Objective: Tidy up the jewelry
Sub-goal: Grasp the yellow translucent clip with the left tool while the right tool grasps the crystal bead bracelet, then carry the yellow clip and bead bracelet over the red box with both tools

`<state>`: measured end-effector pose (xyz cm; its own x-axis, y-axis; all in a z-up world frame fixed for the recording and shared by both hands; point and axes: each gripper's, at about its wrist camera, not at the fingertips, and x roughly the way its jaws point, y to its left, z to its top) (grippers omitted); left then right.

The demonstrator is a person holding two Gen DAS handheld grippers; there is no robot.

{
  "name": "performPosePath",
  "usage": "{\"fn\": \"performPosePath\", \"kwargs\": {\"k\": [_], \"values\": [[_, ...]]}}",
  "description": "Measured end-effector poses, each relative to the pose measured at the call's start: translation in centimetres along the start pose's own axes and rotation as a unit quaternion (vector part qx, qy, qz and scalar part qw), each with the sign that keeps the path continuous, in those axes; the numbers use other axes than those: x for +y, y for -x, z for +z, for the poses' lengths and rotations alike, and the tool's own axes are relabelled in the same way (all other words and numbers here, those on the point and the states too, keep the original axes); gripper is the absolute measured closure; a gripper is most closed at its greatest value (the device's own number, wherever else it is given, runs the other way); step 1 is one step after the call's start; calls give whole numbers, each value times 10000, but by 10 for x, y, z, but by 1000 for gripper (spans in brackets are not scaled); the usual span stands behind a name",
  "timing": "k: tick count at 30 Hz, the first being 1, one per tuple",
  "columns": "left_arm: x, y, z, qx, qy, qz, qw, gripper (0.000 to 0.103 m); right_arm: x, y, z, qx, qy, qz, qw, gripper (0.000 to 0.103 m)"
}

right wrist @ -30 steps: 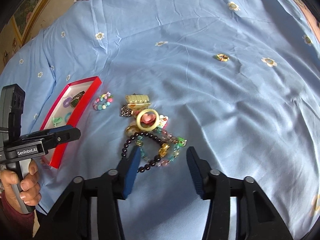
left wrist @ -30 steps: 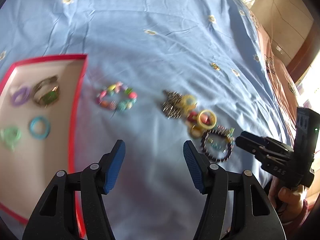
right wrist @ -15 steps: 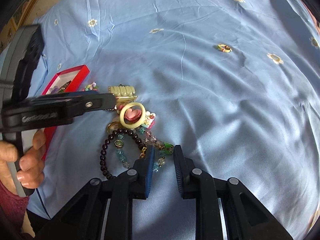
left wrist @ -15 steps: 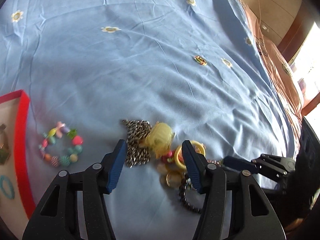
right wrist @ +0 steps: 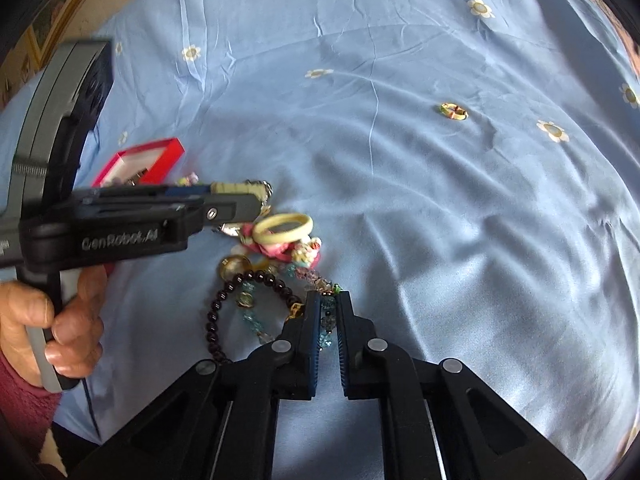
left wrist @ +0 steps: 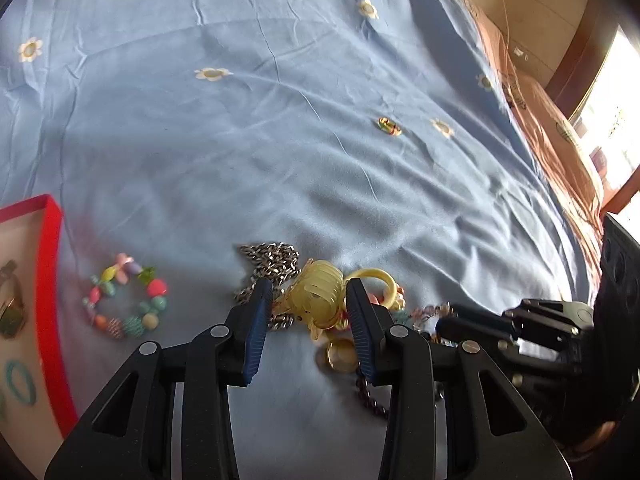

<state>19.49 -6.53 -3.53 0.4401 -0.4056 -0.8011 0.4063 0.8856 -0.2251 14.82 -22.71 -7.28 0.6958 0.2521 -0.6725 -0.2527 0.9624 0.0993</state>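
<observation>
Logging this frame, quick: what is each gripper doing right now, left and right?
Left gripper: open, jaws either side of the yellow ribbed bracelet, not clamped.
Right gripper: nearly shut on the clear blue bead strand.

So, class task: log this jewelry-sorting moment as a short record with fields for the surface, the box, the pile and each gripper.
surface: blue floral bedsheet
box: red-rimmed box, at left, rings inside
pile: tangled jewelry, right of the multicolour bead bracelet
left gripper: open, jaws either side of yellow ribbed bracelet
right gripper: nearly shut on clear-blue bead strand
stray: small ring, far off alone
</observation>
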Motion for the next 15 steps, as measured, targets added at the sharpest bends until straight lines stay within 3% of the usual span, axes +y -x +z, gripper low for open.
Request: {"fn": "performPosePath", "kwargs": {"k": [7,15], "values": [[20,46,-20,-297,390,-23,9988,67,7,29,15,-397,-136,313,9986,96],[48,93,-46,-623,811,191,9946,67,37,49,30,-668,38,606,9959,96]]}}
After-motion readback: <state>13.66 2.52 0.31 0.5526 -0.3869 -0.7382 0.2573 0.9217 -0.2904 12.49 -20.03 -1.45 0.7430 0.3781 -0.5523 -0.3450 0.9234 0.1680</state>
